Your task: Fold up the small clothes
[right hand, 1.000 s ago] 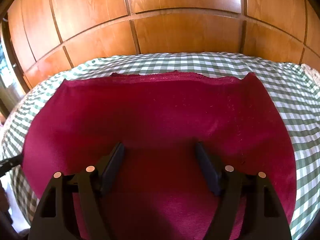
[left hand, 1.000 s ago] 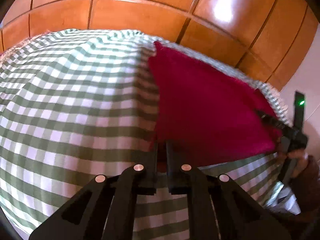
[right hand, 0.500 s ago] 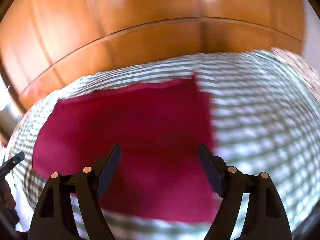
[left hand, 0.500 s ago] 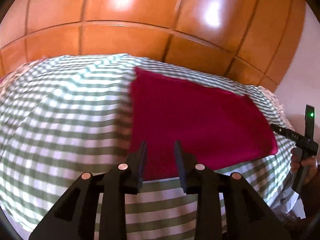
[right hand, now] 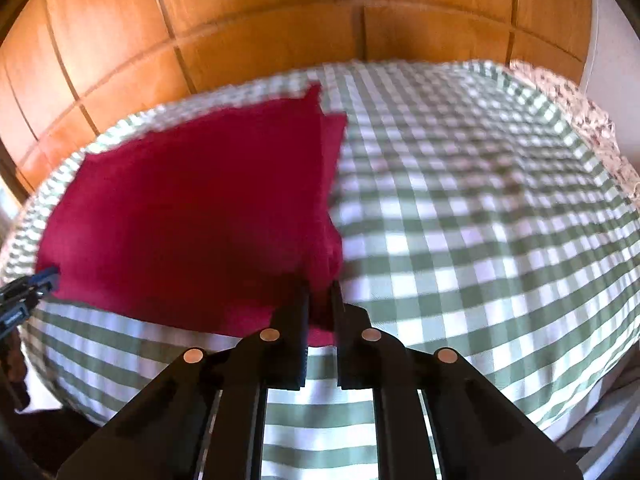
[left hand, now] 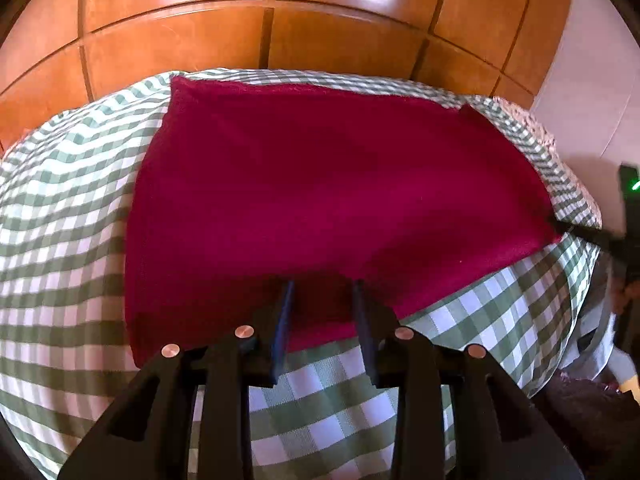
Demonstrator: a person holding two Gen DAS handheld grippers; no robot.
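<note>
A dark red cloth (left hand: 320, 200) lies flat on the green-and-white checked bedcover (left hand: 68, 216). My left gripper (left hand: 322, 292) is open, its fingers straddling the cloth's near edge. In the right wrist view the red cloth (right hand: 192, 208) lies to the left, and my right gripper (right hand: 320, 292) is shut on its near right corner, which is pinched between the fingers. The right gripper also shows at the far right of the left wrist view (left hand: 560, 226), at the cloth's corner.
A wooden panelled headboard (left hand: 280, 32) runs behind the bed. A floral fabric (right hand: 592, 120) lies at the bed's far right edge. The bedcover (right hand: 480, 220) stretches out right of the cloth. The left gripper's tip (right hand: 32, 284) shows at the left edge.
My left gripper let go of the cloth's edge, opened and moved to the middle of the near edge. My right gripper moved to the cloth's right corner and shut on it.
</note>
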